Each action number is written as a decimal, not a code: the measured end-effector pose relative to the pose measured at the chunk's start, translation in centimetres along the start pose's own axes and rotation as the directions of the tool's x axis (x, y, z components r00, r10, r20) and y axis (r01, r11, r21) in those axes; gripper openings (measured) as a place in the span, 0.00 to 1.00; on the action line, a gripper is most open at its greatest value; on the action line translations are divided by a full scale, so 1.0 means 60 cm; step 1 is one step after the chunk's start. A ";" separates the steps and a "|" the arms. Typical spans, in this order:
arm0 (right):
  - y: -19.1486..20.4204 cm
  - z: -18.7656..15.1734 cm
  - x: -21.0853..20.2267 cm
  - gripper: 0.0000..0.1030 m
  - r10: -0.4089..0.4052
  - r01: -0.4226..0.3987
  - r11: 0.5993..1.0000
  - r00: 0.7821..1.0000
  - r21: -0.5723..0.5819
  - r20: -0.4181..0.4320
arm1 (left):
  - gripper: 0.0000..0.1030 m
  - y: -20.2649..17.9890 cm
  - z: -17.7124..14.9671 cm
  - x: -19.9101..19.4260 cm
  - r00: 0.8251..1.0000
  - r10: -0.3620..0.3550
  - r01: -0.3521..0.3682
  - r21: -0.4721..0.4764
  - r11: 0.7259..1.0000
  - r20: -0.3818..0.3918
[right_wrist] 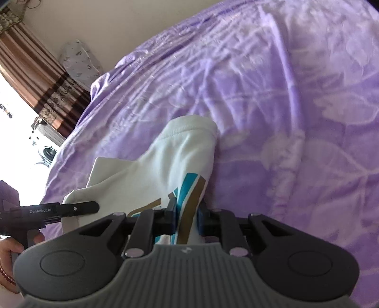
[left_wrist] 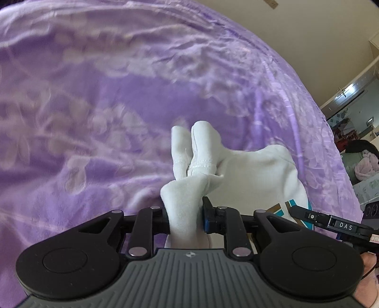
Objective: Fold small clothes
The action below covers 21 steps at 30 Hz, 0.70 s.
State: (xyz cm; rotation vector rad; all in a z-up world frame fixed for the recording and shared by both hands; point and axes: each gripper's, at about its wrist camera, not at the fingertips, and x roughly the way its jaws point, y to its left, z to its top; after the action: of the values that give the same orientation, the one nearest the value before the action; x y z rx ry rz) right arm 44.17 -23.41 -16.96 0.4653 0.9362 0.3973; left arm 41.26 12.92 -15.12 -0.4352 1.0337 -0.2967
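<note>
A purple bedspread [left_wrist: 94,99] with a pale floral pattern covers the bed and fills most of both wrist views; it is rumpled into soft ridges. Beyond its far edge stands a cream wall [right_wrist: 94,21], and in the right wrist view a brown striped curtain [right_wrist: 30,78] hangs beside a bright window.

On the bedspread lies the small white garment [left_wrist: 255,170] — a child's top with a teal and brown print [right_wrist: 189,196] near the edge closest to the cameras. Its cuffed sleeves [left_wrist: 194,147] are bunched together ahead of the left side, and a hemmed end [right_wrist: 189,128] reaches away across the bed in the right view.

The left hand-held gripper [left_wrist: 187,213] is clenched on a thick fold of the white cloth, the fabric pinched between its pads and rising out of them. The right hand-held gripper [right_wrist: 186,218] is likewise clamped on the garment, right at the printed stripes. Each one shows at the edge of the other's view, just beside the garment.

A person's hand [right_wrist: 9,248] grips the left handle, with a red bead bracelet [right_wrist: 6,276] at the wrist.
</note>
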 end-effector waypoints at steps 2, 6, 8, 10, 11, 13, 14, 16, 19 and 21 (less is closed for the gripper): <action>-0.009 -0.001 0.013 0.13 -0.004 0.004 1.000 1.000 0.007 -0.008 | 0.25 0.007 0.000 0.002 1.000 -0.013 0.013 -0.010 1.000 -0.005; -0.017 0.000 0.018 0.22 -0.022 0.022 0.999 1.000 0.024 -0.011 | 0.34 0.011 0.006 -0.013 1.000 -0.009 0.009 -0.030 1.000 -0.002; -0.011 0.001 0.005 0.25 -0.054 0.053 0.998 0.999 0.018 0.004 | 0.37 0.007 0.007 -0.034 1.000 0.025 -0.024 -0.034 0.999 0.018; -0.004 0.004 -0.019 0.27 -0.095 0.095 0.995 0.995 0.008 0.030 | 0.38 -0.002 0.005 -0.061 0.996 0.070 -0.069 -0.020 0.997 0.053; 0.001 0.003 -0.035 0.27 -0.109 0.109 0.994 0.993 0.004 0.043 | 0.38 -0.009 0.002 -0.077 0.992 0.098 -0.097 -0.014 0.995 0.076; 0.014 -0.003 -0.069 0.27 -0.140 0.141 0.990 0.988 -0.014 0.069 | 0.38 -0.027 -0.012 -0.112 0.983 0.140 -0.141 -0.005 0.990 0.122; 0.020 -0.010 -0.087 0.27 -0.151 0.153 0.988 0.986 -0.024 0.077 | 0.38 -0.038 -0.021 -0.129 0.979 0.150 -0.153 0.005 0.988 0.141; 0.041 -0.030 -0.125 0.27 -0.164 0.169 0.984 0.983 -0.054 0.087 | 0.38 -0.066 -0.039 -0.154 0.978 0.160 -0.167 0.040 0.985 0.136; 0.083 -0.080 -0.174 0.27 -0.200 0.214 0.966 0.974 -0.142 0.107 | 0.37 -0.112 -0.083 -0.185 0.975 0.176 -0.188 0.079 0.979 0.133; 0.104 -0.117 -0.198 0.27 -0.198 0.215 0.960 0.974 -0.180 0.109 | 0.37 -0.141 -0.118 -0.198 0.975 0.179 -0.193 0.102 0.976 0.130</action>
State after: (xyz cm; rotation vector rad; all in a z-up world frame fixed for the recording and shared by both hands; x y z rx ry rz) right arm 31.19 -22.88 -9.20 0.2056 0.8405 0.2704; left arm 29.07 9.24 -5.14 -0.2471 0.9275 -0.1590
